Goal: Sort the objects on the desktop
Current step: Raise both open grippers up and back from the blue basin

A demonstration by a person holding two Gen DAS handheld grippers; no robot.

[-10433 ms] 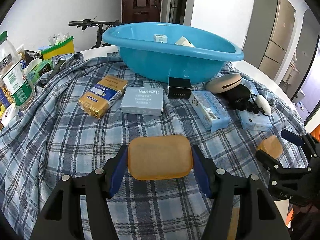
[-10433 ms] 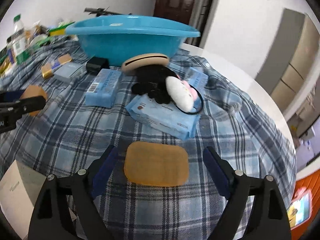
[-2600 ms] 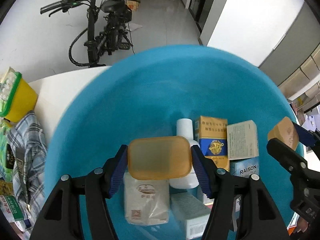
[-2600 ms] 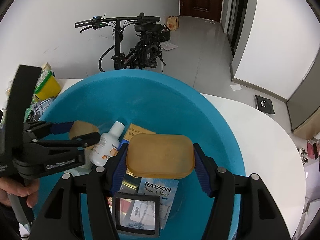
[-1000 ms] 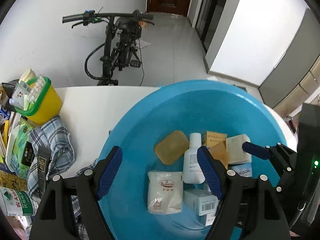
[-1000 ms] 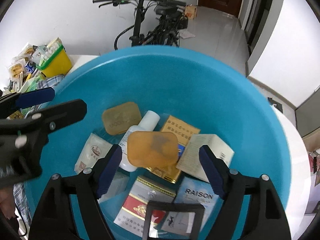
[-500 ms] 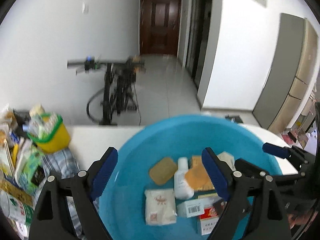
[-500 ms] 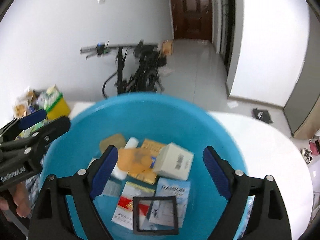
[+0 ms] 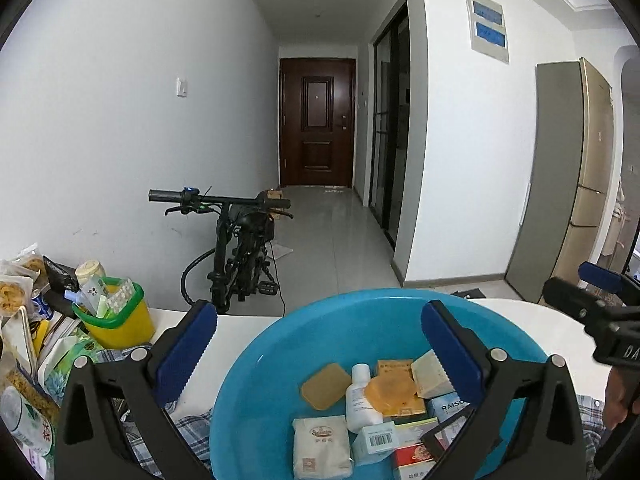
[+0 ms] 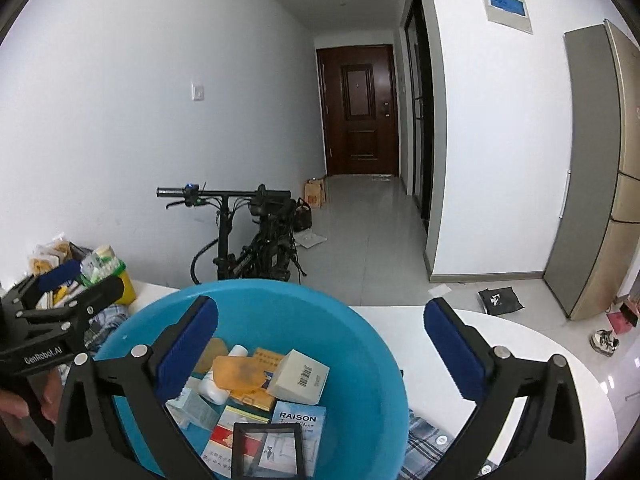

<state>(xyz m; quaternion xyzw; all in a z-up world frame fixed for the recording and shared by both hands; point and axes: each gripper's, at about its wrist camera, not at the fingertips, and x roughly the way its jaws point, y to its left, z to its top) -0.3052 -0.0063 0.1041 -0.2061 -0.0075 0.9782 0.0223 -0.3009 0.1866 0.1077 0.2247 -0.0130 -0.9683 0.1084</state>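
Observation:
A blue plastic basin holds several sorted items: two tan soap bars, a white bottle, boxes and a black square frame. My left gripper is open and empty, raised above the basin's near side. My right gripper is open and empty, also above the basin. Each gripper shows at the edge of the other's view.
A yellow tub with a green rim and snack packs crowd the table's left side. A white table edge runs right. A bicycle stands on the floor behind. A plaid cloth lies under the basin.
Both grippers opened and let their tan soap bars fall into the basin, then rose and tilted up away from it, so the room now fills the views.

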